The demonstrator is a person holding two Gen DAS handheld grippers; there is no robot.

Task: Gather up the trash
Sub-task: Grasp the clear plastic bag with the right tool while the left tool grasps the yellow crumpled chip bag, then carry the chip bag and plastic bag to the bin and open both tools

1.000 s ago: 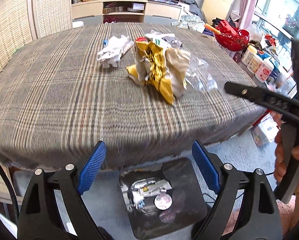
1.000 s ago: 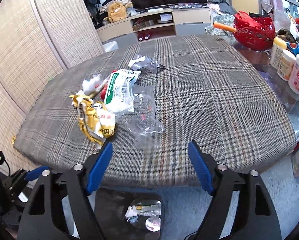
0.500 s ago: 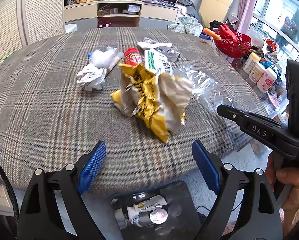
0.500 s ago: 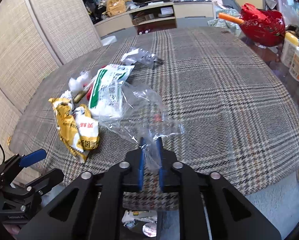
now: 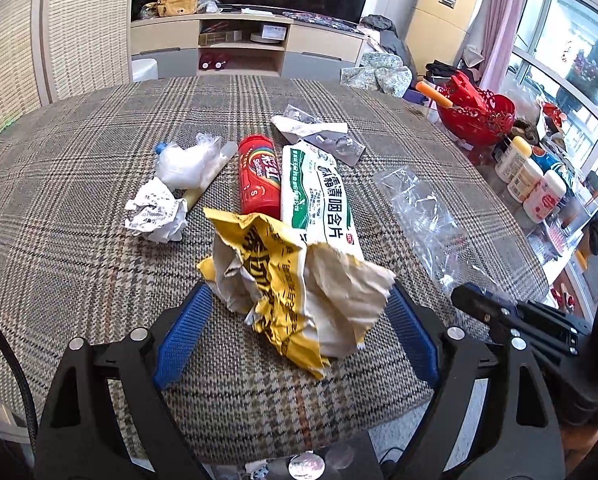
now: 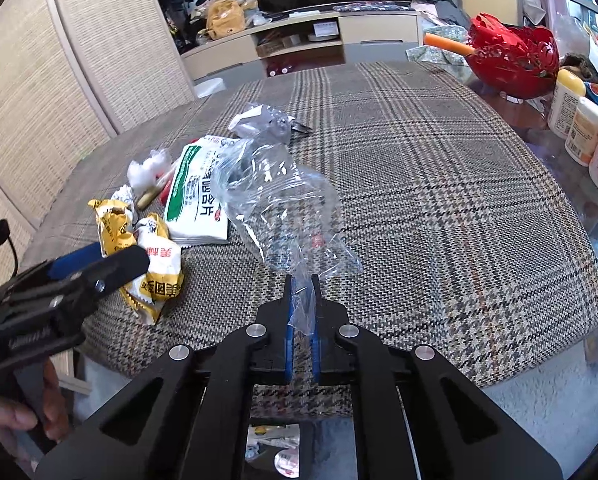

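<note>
- Since the earlier frame: left claw (image 5: pixel 295 332) has advanced from off the counter edge to straddle the yellow wrapper (image 5: pixel 291 284); right claw (image 6: pixel 301 308) has gone from wide open to clamped on the near corner of the clear plastic bag (image 6: pixel 275 208).
- Left claw state: jaws wide but closing, wrapper between the blue pads (image 5: pixel 183 336), no pad contact seen yet.
- Right claw state: narrow, pinching only a thin tail of film; the rest of the bag lies on the plaid counter (image 6: pixel 439 208).
- Risk 1: film slips out of the right pads on lift. Cause: slick plastic, very small bite at the corner.
- Risk 2: bag drags neighbours. Its far end lies over the edge of the white-green packet (image 6: pixel 197 196), so pulling may shift the packet or push it toward the red tube (image 5: pixel 259 178).
- Risk 3: left pads crush the puffed wrapper without holding it. Cause: crumpled, springy foil that may squirt forward toward packet and tube, which touch its far side.
- Risk 4: claws collide. Right claw sits just beside the left one's right finger in the left wrist view.
- Risk 5: missing the bin (image 6: pixel 275 446) below the counter edge, only partly visible. Light pieces may flutter aside.
- Remaining: crumpled paper (image 5: pixel 155 216), white wad (image 5: pixel 183 162), foil blister (image 5: pixel 319 132), all untouched on the counter.
</note>
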